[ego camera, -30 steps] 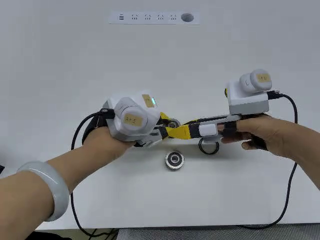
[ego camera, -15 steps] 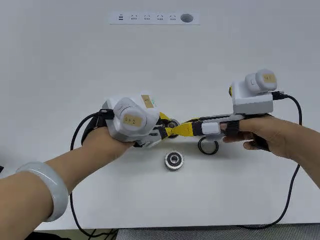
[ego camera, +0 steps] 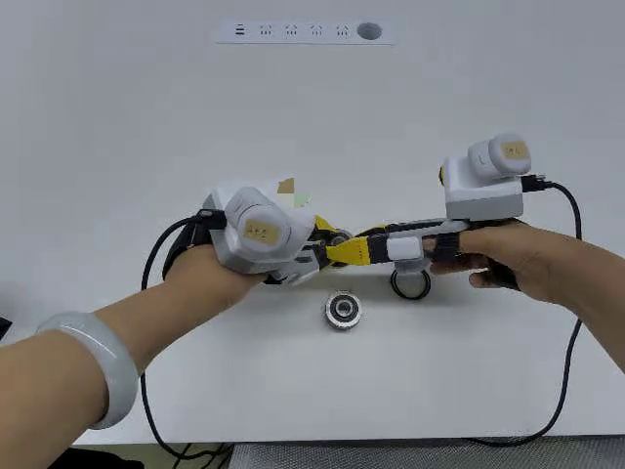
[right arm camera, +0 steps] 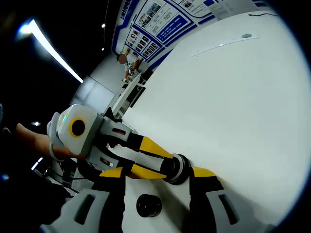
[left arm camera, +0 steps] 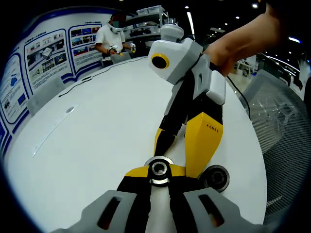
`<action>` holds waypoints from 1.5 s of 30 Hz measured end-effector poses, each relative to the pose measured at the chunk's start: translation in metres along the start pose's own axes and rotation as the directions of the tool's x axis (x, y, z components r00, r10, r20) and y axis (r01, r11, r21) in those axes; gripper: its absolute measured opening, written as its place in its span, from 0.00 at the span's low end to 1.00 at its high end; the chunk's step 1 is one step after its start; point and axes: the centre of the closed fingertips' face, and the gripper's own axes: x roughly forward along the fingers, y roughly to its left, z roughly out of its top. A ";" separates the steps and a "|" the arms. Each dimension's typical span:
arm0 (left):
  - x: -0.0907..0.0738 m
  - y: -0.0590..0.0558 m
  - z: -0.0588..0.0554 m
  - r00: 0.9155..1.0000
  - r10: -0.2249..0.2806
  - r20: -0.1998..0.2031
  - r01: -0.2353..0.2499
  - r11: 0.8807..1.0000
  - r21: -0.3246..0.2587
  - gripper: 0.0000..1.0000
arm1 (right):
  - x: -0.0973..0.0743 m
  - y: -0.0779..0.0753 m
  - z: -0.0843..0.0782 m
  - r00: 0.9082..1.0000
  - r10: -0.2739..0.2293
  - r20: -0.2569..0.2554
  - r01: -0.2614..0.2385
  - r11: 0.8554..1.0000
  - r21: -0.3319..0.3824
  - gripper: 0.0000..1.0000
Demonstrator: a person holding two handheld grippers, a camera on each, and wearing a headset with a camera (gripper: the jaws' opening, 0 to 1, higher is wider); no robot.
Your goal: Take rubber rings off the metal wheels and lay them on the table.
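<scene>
The left gripper (left arm camera: 158, 172) is clenching a metal wheel (left arm camera: 159, 168) right at its fingertips. The right gripper (right arm camera: 160, 174) is meeting it head-on, jaws standing apart and straddling that same wheel, with one yellow tip touching its rim. I can't tell whether it's catching any rubber. A second wheel (ego camera: 343, 310) is lying on the table (ego camera: 293, 391), just below the meeting jaws on the person's side. One rubber ring (ego camera: 410, 283) is lying flat under the right gripper's fingers. Beyond both jaw pairs, bare white tabletop is running out to a power strip (ego camera: 305, 32), and the near edge is sitting well clear.
</scene>
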 end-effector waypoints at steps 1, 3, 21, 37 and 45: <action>0.000 0.000 0.000 1.000 0.000 0.000 0.000 1.000 0.001 0.13 | 0.000 0.001 0.000 1.000 0.001 0.000 -0.001 1.000 -0.001 0.55; 0.000 0.000 0.000 1.000 -0.001 -0.001 0.001 1.000 0.001 0.13 | -0.002 0.002 0.000 1.000 0.005 0.001 -0.005 1.000 0.001 0.55; 0.000 0.000 0.000 1.000 -0.002 0.002 0.002 1.000 0.001 0.13 | -0.014 0.003 -0.001 1.000 0.014 0.016 -0.014 1.000 0.019 0.44; 0.000 0.000 0.000 1.000 -0.001 0.005 0.001 1.000 -0.001 0.13 | -0.012 -0.016 -0.002 0.998 -0.065 0.002 0.065 0.997 0.045 0.21; 0.000 0.000 0.000 1.000 0.000 0.005 0.000 1.000 -0.001 0.13 | -0.011 -0.021 -0.003 0.996 -0.089 0.000 0.089 0.995 0.054 0.15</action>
